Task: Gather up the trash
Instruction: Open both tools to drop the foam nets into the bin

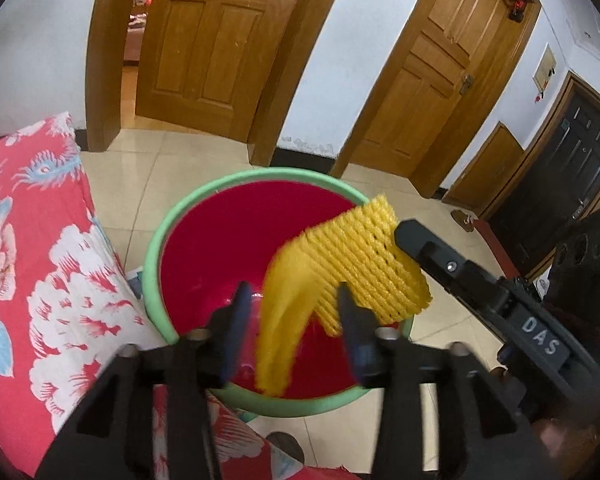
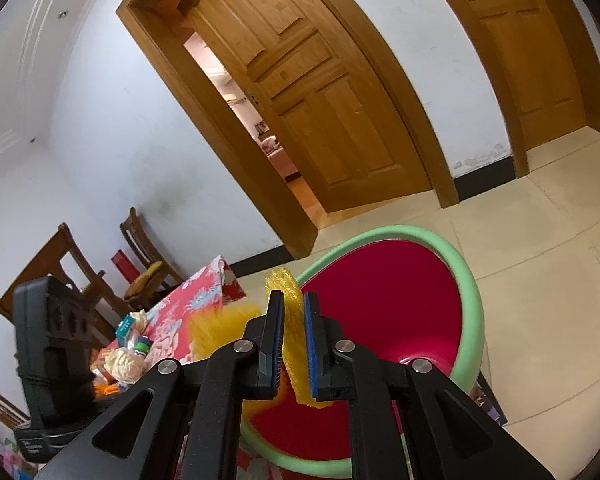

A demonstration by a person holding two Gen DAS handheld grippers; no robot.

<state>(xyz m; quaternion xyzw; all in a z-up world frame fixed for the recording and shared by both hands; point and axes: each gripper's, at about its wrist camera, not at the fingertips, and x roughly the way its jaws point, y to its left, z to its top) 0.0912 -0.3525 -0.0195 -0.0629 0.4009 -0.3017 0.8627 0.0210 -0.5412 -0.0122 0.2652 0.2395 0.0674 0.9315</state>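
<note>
- Yellow foam net (image 1: 364,264) hangs over the red bin (image 1: 228,240), pinched at its far end in the right hand-held gripper (image 2: 293,344), clamped tight.
- Left hand-held gripper (image 1: 294,336) stands parted, pads clear of the net's drooping end.
- Net's long axis runs between both; bin opening lies directly below, so release should drop it in.

Yellow foam net (image 1: 364,268), red bin (image 1: 236,248) with green rim, red floral cloth (image 1: 40,264), black tools, blue pads (image 2: 309,344)
</note>
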